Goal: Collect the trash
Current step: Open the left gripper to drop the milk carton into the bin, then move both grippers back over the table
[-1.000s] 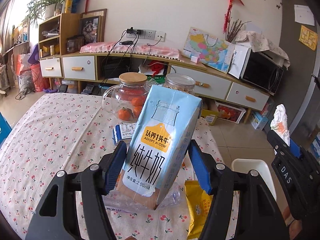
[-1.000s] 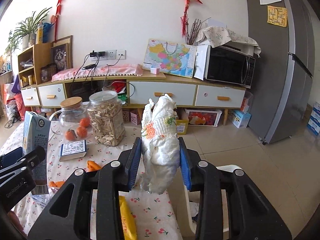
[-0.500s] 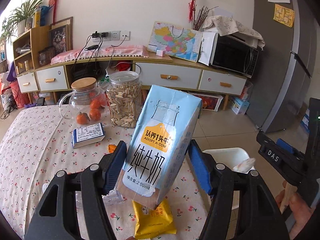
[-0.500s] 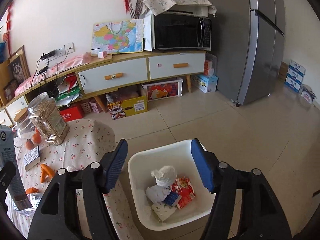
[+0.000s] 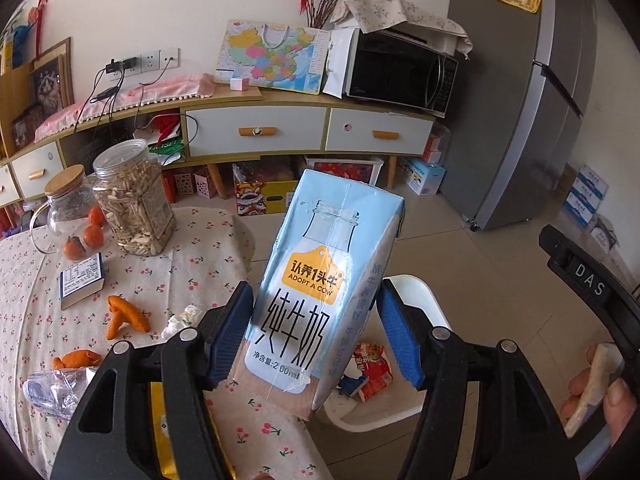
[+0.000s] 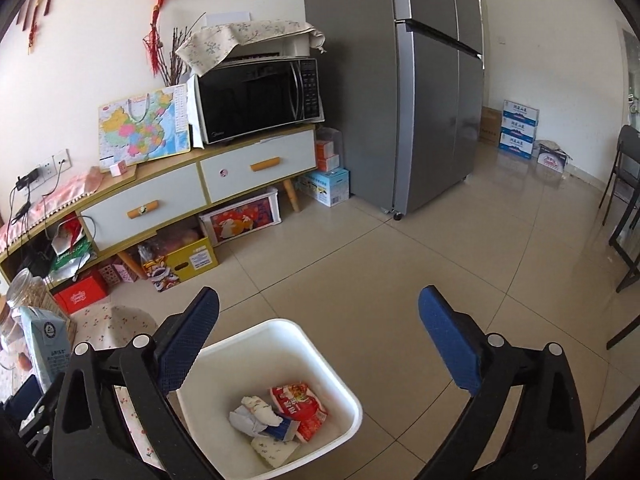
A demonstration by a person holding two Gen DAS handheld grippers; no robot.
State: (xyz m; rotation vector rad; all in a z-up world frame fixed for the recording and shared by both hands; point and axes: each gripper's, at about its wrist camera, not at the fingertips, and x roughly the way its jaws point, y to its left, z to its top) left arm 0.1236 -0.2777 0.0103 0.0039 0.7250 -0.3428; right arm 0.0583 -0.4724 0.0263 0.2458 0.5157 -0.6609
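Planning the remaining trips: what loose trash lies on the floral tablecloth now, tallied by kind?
Orange peel pieces: 2
Crumpled white paper scrap: 1
Crumpled clear plastic wrapper: 1
Yellow foil snack packet: 1
Total: 5, not counting the pale blue milk carton in the left gripper jaws.

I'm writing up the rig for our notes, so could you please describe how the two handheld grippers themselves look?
Both match: the left gripper and the right gripper have black plastic fingers shaped as open triangular frames, joined with silver round-headed screws. Each finger ends in a blue pad with a fine dimpled texture. Seen from the left wrist view, the right gripper's black body carries white "DAS" lettering. No cables or sleeves are visible.
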